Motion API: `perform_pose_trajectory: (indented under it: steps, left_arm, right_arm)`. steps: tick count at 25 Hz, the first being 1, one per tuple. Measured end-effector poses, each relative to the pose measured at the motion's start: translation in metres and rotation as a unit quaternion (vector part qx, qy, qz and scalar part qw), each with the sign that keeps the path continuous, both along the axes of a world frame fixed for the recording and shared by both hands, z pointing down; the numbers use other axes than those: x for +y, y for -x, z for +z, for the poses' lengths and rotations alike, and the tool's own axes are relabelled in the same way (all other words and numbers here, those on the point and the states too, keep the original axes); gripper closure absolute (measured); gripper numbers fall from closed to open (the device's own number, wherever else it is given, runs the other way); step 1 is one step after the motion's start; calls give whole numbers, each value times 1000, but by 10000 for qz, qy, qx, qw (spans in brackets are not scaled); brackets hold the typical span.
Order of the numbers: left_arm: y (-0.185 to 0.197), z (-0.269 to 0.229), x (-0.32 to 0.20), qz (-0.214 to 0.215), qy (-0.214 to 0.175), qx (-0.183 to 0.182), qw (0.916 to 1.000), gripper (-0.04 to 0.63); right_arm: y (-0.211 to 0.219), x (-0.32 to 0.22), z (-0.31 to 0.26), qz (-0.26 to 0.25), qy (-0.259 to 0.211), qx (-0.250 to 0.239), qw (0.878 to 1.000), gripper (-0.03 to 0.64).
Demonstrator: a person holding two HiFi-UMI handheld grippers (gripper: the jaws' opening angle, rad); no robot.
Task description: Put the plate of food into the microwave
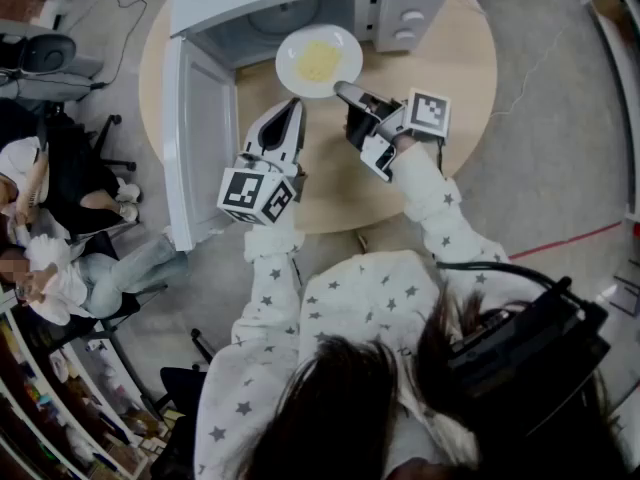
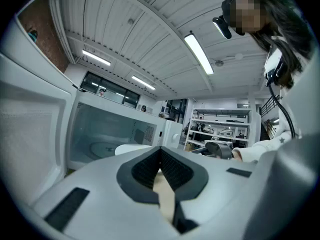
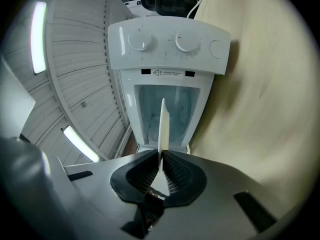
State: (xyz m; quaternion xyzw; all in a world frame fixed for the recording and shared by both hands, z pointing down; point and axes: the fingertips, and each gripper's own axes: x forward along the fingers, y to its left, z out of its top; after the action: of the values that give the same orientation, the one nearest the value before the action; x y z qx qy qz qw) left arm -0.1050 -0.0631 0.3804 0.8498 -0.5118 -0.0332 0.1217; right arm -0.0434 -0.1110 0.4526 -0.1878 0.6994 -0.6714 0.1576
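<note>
A white plate (image 1: 318,60) with yellow food hangs level just in front of the open white microwave (image 1: 400,8), at the mouth of its cavity. My right gripper (image 1: 345,93) is shut on the plate's near rim. In the right gripper view the plate (image 3: 162,124) shows edge-on, pinched in the right gripper (image 3: 161,156), with the microwave (image 3: 170,44) straight ahead. My left gripper (image 1: 293,108) hovers over the table left of the right one, shut and empty. In the left gripper view the left gripper (image 2: 161,151) points at the cavity (image 2: 110,134) and the plate (image 2: 131,148).
The microwave door (image 1: 200,138) is swung wide open to the left, reaching past the edge of the round wooden table (image 1: 450,98). A seated person (image 1: 60,268) and office chairs are on the floor at the left. Shelving (image 2: 220,126) stands in the background.
</note>
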Motion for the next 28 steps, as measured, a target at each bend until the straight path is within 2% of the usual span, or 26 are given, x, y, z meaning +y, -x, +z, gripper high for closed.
perform_pose_trajectory:
  steps: [9, 13, 16, 20, 24, 28]
  left_arm:
    - [8, 4, -38, -249, 19, -7, 9997, 594]
    - [23, 5, -68, -304, 23, 6, 9995, 594]
    - [28, 9, -73, -322, 71, 17, 9995, 594]
    - [56, 24, -104, -352, 143, 67, 9993, 594]
    - [43, 25, -92, -304, 177, 119, 9993, 594]
    - [51, 30, -111, -222, 190, 197, 9994, 594]
  right_arm:
    - [15, -44, 8, -103, 268, 127, 9995, 595]
    - [35, -78, 6, -51, 455, 136, 9989, 595]
    - [42, -83, 13, -5, 581, 150, 9982, 595]
    - [71, -114, 32, 40, 731, 182, 9971, 595]
    - [59, -102, 36, 161, 856, 260, 9959, 595]
    - [74, -119, 44, 238, 999, 303, 9943, 595]
